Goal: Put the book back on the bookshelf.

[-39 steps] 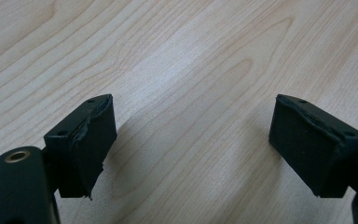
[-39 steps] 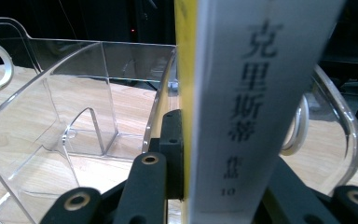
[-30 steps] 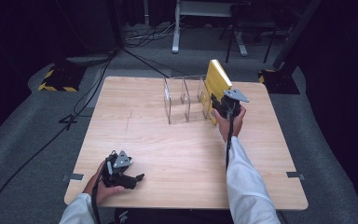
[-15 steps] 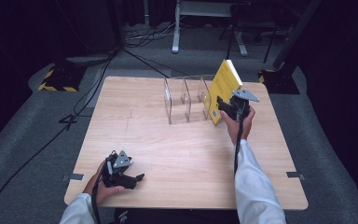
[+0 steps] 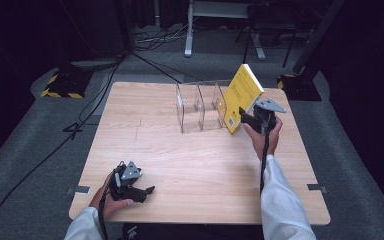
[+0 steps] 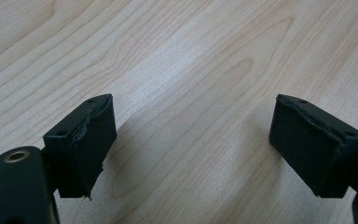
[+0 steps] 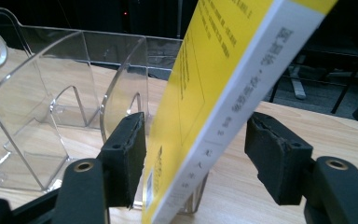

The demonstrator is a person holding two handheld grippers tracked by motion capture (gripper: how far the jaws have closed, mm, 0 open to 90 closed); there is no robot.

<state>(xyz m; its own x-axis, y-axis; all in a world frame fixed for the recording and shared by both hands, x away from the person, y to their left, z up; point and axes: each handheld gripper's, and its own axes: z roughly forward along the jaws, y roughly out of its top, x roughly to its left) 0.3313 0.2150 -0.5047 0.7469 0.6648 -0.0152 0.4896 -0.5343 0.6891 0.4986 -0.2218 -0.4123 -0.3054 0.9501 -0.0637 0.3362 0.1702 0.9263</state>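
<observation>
Right gripper (image 7: 193, 158) has just been opening, jaws wide either side of the yellow paperback book (image 7: 214, 88) with neither pad pressing, so the book leans tilted against the end divider of the clear acrylic file rack (image 5: 200, 107), likely being released there. Left gripper (image 6: 193, 144) rests open and empty on the light wooden table (image 5: 190, 165). Spine and back-cover print is too blurred to read.
</observation>
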